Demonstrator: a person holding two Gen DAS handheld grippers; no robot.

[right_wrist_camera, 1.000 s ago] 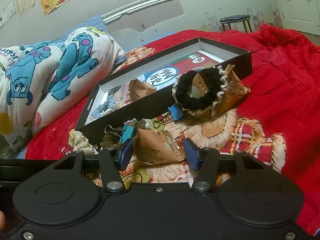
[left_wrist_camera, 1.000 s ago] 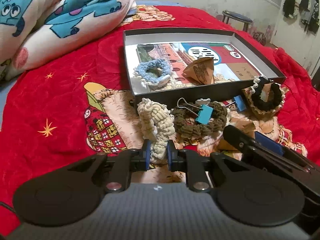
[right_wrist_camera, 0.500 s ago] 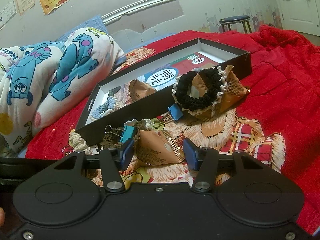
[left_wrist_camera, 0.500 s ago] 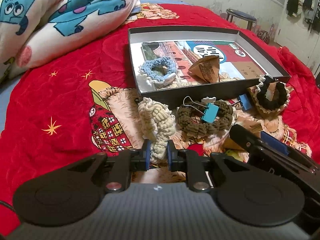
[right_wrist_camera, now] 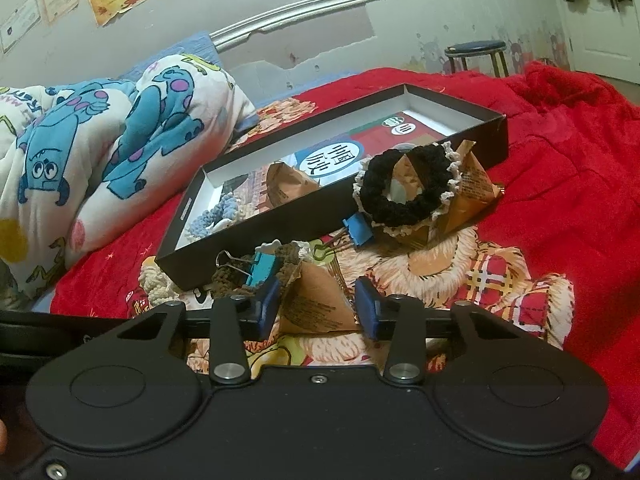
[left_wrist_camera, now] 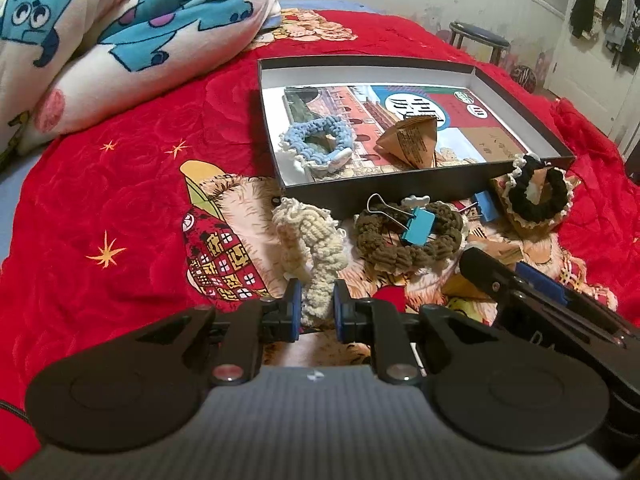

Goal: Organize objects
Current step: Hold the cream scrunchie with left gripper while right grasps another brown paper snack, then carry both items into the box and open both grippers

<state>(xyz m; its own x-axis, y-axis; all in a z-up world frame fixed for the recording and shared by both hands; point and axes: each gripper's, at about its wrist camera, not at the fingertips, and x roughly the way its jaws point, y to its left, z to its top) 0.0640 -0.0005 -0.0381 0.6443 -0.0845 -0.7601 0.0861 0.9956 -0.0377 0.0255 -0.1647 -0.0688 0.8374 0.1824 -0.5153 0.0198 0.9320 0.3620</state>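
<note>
The cream crocheted scrunchie [left_wrist_camera: 310, 248] is being pinched at its near end between the blue pads of the left gripper [left_wrist_camera: 314, 310], whose fingers are drawn close together on it. A brown paper packet [right_wrist_camera: 318, 300] is being straddled by the right gripper [right_wrist_camera: 316, 304], its fingers set apart on either side; whether the pads are touching the paper cannot be told. Just beyond, a light blue binder clip [left_wrist_camera: 418, 226] is being carried on a brown scrunchie [left_wrist_camera: 408, 236] lying on the red blanket [left_wrist_camera: 120, 208]. Farther right, a black scrunchie [right_wrist_camera: 406, 190] is being propped on another paper packet [right_wrist_camera: 470, 196], a darker blue binder clip [right_wrist_camera: 358, 230] beside it. Farther still, a blue scrunchie [left_wrist_camera: 316, 146] and a folded packet [left_wrist_camera: 412, 140] are being held in the black box [left_wrist_camera: 380, 188].
</note>
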